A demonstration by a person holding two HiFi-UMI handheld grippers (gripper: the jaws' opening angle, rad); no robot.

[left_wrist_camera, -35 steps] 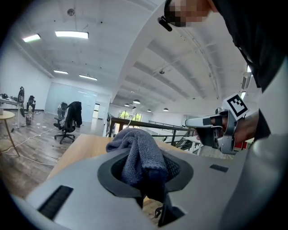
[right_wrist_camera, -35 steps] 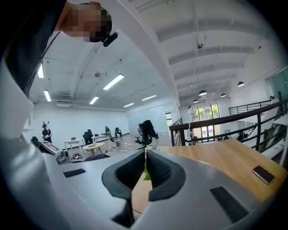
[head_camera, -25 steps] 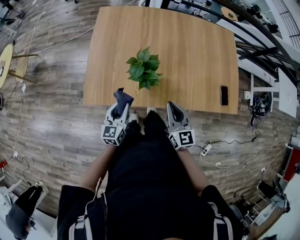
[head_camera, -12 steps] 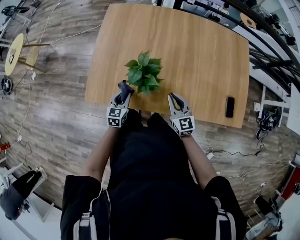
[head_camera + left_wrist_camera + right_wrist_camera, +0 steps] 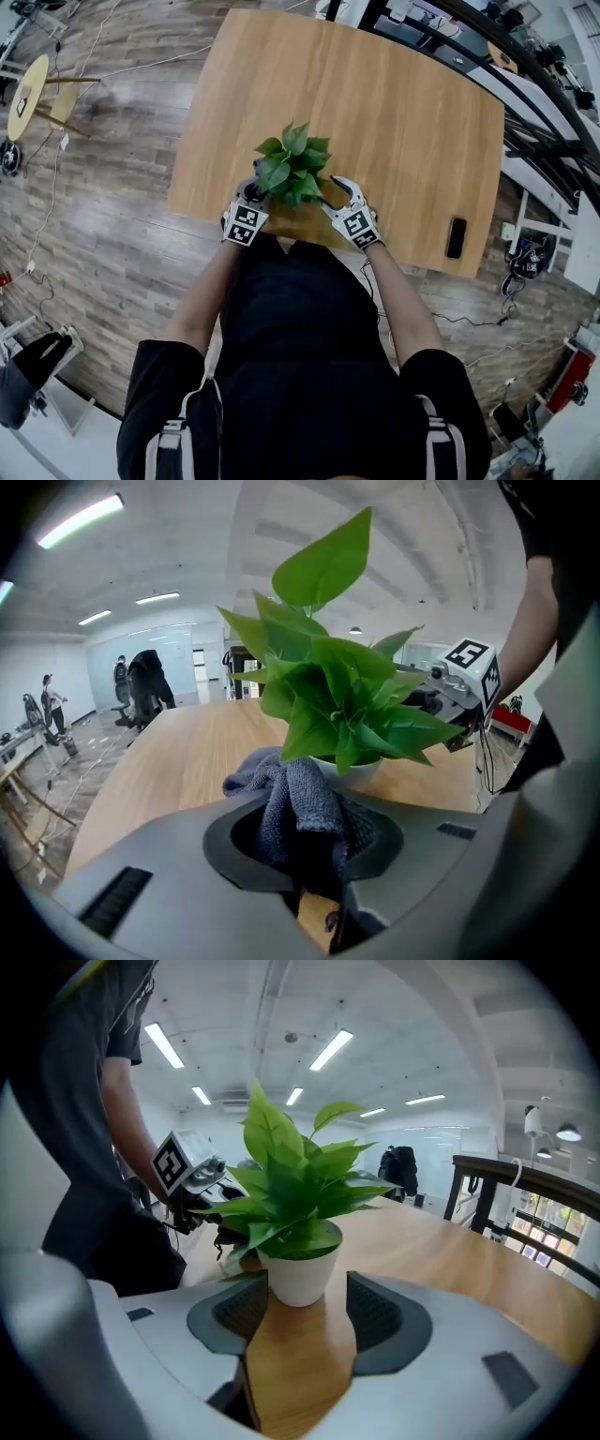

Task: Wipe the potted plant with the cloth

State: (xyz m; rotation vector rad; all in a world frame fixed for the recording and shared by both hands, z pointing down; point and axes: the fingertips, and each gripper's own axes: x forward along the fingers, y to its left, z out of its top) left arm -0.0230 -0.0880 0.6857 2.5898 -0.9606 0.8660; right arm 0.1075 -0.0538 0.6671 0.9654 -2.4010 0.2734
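Wiping looks not yet begun: the left claw (image 5: 251, 191), clamped on the grey cloth (image 5: 292, 794), hangs just beside the potted plant (image 5: 292, 172) at the near edge of the table (image 5: 412, 122). The right claw (image 5: 339, 192) has just been opening, with the white pot (image 5: 298, 1279) between its spread jaws but ungripped. A phone (image 5: 456, 237) lies well apart toward the right edge, out of the way.

Wooden table (image 5: 403, 112): potted plant (image 5: 292, 171) near edge, dark phone (image 5: 456, 238).
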